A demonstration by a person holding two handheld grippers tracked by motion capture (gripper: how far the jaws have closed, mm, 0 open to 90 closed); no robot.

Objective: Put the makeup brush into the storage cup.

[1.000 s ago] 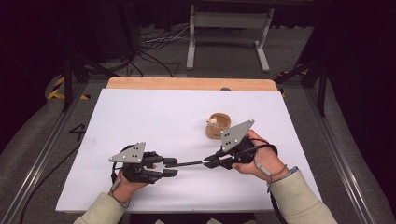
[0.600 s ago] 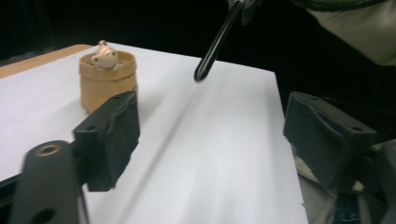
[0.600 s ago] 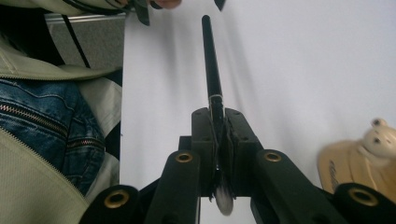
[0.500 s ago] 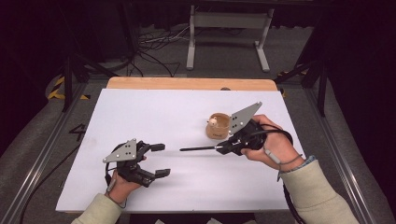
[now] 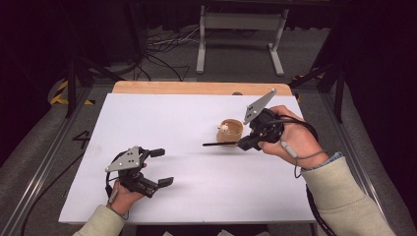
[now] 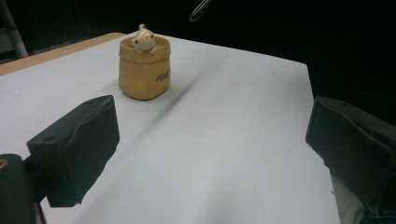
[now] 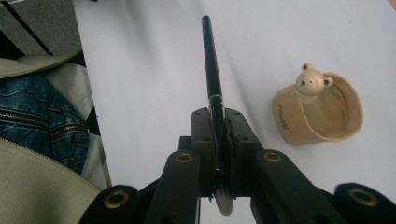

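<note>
Slim black pen (image 7: 212, 65) – glossy, straight – clamped in right gripper (image 7: 217, 122).

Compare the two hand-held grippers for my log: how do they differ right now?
The left hand-held gripper has its jaws wide open and holds nothing; the right hand-held gripper is shut on a black pen. The left sits low near the table's front edge; the right is beside the bear pot. Both carry grey plates.

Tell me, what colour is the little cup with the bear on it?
The cup is tan yellow, and its bear is cream. The left gripper view shows it best.
</note>
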